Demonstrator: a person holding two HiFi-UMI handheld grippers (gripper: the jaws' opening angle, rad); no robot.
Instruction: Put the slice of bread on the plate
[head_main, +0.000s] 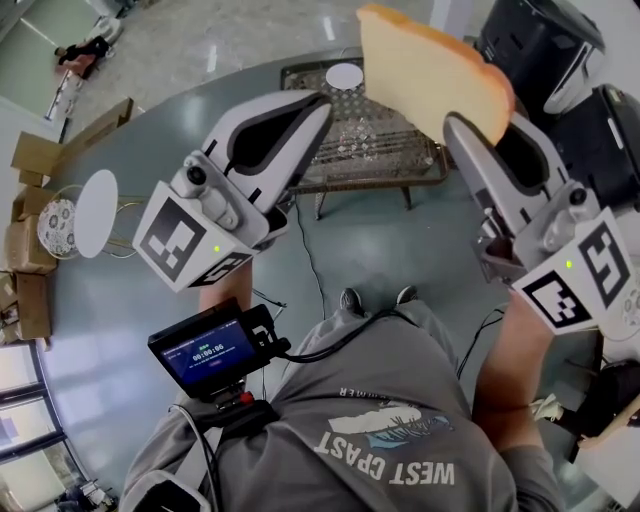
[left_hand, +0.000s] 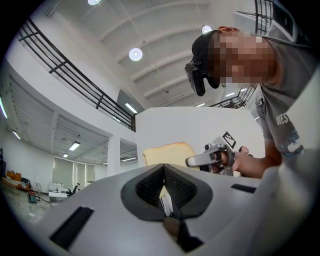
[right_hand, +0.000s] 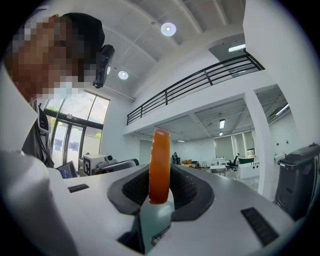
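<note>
Right hand-held gripper (head_main: 478, 135) pinching bread slice (head_main: 430, 70), left hand-held gripper (head_main: 315, 102) closed

- Head view: steeply down, close over left gripper (head_main: 318, 104) and right gripper (head_main: 466, 126).
- Left gripper view: tilted up, faces bread (left_hand: 169, 152).
- Right gripper view: level, same bread (right_hand: 160, 165) close.

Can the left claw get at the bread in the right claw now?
Probably yes: only open air lies between the left claw and the tan, brown-crusted slice of bread clamped in the right claw. Its jaws are together, so they'd need opening.
</note>
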